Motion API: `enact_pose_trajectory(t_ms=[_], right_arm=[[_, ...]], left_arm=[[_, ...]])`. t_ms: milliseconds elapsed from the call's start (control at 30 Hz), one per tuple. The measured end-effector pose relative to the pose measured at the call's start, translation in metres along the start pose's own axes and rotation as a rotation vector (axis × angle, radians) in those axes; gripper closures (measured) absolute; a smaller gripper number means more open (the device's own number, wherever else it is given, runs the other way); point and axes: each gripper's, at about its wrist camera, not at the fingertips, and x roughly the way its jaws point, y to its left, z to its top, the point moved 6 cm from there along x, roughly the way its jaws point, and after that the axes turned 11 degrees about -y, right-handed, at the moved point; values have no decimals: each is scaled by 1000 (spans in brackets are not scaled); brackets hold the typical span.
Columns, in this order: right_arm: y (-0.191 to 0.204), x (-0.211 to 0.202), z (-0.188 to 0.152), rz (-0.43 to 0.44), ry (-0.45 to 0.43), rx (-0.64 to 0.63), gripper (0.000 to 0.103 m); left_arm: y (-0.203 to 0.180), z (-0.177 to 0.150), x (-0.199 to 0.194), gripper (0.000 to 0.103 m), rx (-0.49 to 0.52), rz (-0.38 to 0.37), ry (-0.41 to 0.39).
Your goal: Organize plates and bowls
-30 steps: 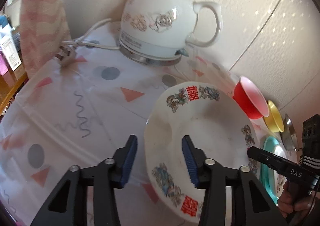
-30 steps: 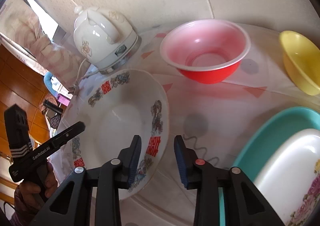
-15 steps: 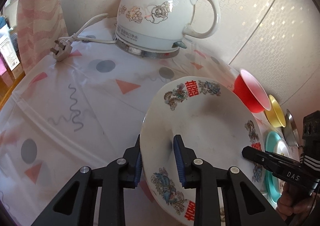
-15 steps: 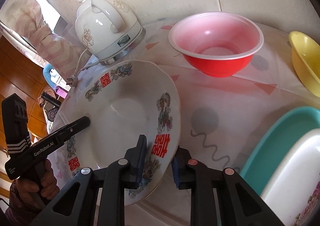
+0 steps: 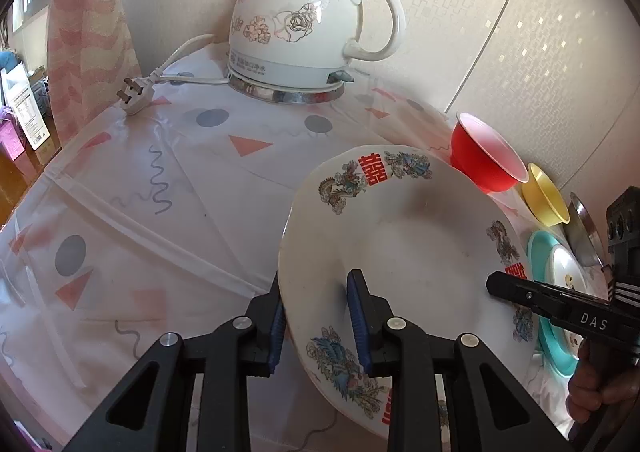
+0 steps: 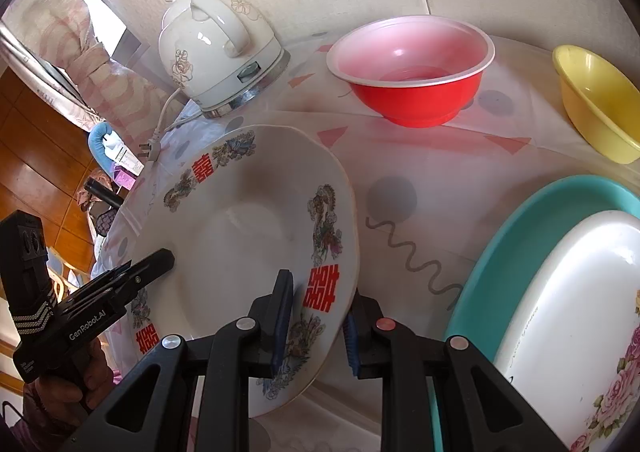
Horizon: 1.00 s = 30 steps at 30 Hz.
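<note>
Two grippers hold one big round plate [image 5: 420, 252] from both sides. It is white and shiny, with a wide flat rim, a shallow dip in the middle, red signs and painted dragons. It tilts up off the bench [image 5: 160, 180], above the smooth plastic cloth with pink triangles, grey dots and wavy lines.

Seen from the left wrist, the left gripper [image 5: 318, 316] has its black jaws with ridged blue pads clamped on the plate's rim at about 7 o'clock, one pad on top and one under. These jaws have just been closing, with the rim between them. The right gripper [image 5: 520, 292] comes in at 3 o'clock, and a hand [image 5: 600, 384] is under it.

Seen from the right wrist, the right gripper [image 6: 316, 316] is clamped on the rim at about 5 o'clock. Its jaws have also just been closing on the rim.

At 12 o'clock from the plate stands a round white kettle [image 5: 308, 32] with a curved handle, painted flowers and a shiny metal base. Its white plug [image 5: 134, 94] lies on the cloth. A round red bowl [image 6: 412, 76] with a pale pink inside sits at 1 o'clock, and a yellow bowl [image 6: 596, 100] is beside it. At 3 o'clock a teal tray [image 6: 532, 220] holds a white oval dish [image 6: 568, 304] with pink roses.
</note>
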Motion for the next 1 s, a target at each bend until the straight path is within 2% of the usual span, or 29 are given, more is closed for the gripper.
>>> enact_pose_trajectory(t_ms=[433,1000], right_arm=[[0,0,0,-2,-3,-11,80],[7,-14,-9,-13,-15,-70,80]], left_arm=[[-1,3,6,72,21,-10,3],[-9,-12,-23,72,27,-11,-27]])
